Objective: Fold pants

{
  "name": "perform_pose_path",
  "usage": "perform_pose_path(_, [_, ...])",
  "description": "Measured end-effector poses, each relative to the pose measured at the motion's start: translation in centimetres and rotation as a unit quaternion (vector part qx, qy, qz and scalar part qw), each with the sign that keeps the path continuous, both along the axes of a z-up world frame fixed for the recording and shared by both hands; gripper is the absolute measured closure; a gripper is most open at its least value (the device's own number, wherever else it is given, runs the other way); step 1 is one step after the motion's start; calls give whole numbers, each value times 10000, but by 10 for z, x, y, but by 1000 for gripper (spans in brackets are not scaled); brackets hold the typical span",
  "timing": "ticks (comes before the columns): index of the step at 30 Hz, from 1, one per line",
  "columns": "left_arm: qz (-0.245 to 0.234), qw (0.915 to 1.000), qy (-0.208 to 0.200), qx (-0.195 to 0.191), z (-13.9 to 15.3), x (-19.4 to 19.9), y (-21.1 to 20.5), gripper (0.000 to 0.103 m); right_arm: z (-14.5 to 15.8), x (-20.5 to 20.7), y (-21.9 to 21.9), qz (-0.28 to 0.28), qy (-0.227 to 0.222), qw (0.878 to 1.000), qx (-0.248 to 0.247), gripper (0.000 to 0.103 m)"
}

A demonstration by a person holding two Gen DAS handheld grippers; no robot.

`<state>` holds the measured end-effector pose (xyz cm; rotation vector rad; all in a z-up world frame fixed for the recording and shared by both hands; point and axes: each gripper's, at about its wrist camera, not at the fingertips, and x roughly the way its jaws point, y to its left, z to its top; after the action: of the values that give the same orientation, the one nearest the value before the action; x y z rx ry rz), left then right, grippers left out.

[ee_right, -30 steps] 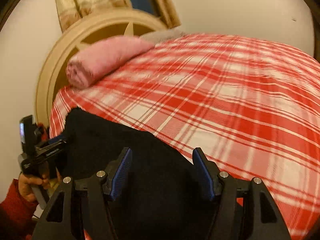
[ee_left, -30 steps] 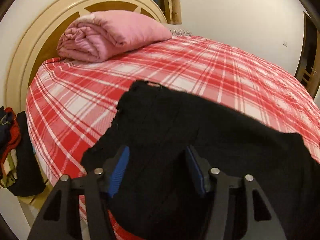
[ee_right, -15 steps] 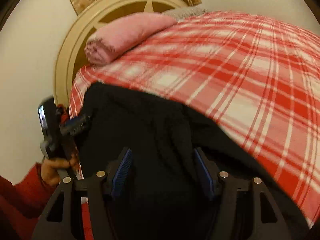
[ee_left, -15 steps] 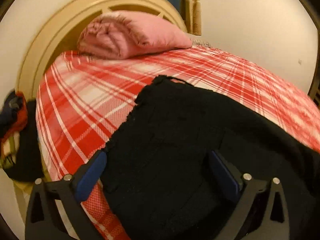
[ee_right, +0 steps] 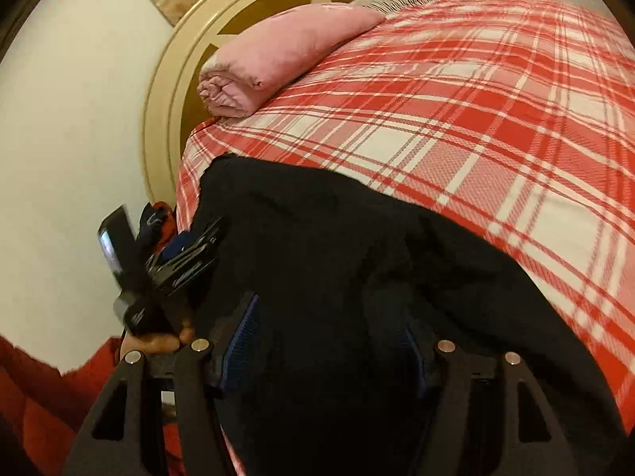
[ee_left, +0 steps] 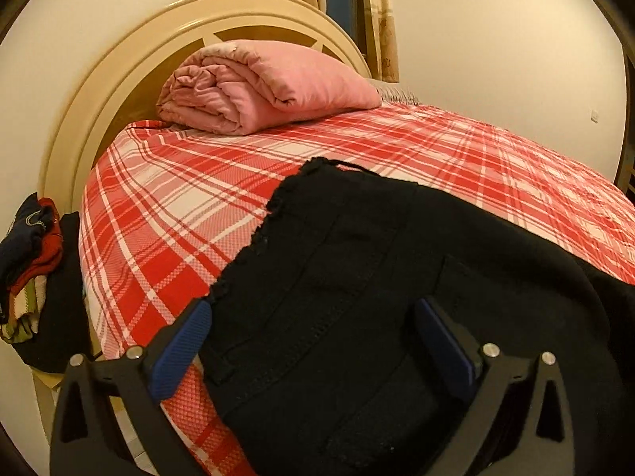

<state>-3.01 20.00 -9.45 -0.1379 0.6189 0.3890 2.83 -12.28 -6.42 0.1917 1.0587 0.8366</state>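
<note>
Near the bed's edge, the black pants (ee_left: 357,317) lie spread on the plaid bed (ee_left: 166,214), laid flat probably for folding. Over them, the left hand-held gripper (ee_left: 313,337) and right hand-held gripper (ee_right: 329,341) both hover with fingers spread, gripping nothing. Behind sits a pink blanket (ee_left: 258,83).

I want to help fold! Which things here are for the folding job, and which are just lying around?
For the job:
- black fabric pants spread on the bed
- left gripper, open over them
- right gripper, open over them

Just lying about:
- rolled pink blanket
- red-and-white plaid bedsheet
- cream round headboard
- pile of dark and red clothes beside the bed
</note>
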Motion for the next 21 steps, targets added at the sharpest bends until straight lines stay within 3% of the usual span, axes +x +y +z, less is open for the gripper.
perform_pose_path(8, [-47,10000,11,6,0,1,0,0,-4,57,-5,-471,347,9951,796,37])
perform_pose_path(11, [-110,9999,19,46,0,2,0,0,-8,76,-20,-418,810,9905,1030,41])
perform_pose_path(13, [-152,9999,24,29,0,2,0,0,-7,83,-37,-455,980,9899,916,59])
perform_pose_path(14, [-159,9999,26,17,-1,2,1,0,-5,83,-44,-540,960,9908,784,59])
perform_pose_path(16, [-158,9999,38,3,-1,3,1,0,13,77,-78,-1223,498,9909,267,57])
perform_pose_path(17, [-155,9999,42,4,0,3,1,0,24,71,-100,-1621,312,9861,171,57])
perform_pose_path(19, [-147,9999,56,-16,0,3,1,0,48,51,-154,-2650,99,9641,-161,57])
perform_pose_path(21, [-140,9999,55,-16,0,3,1,0,69,21,-209,-3727,-131,9230,-951,56])
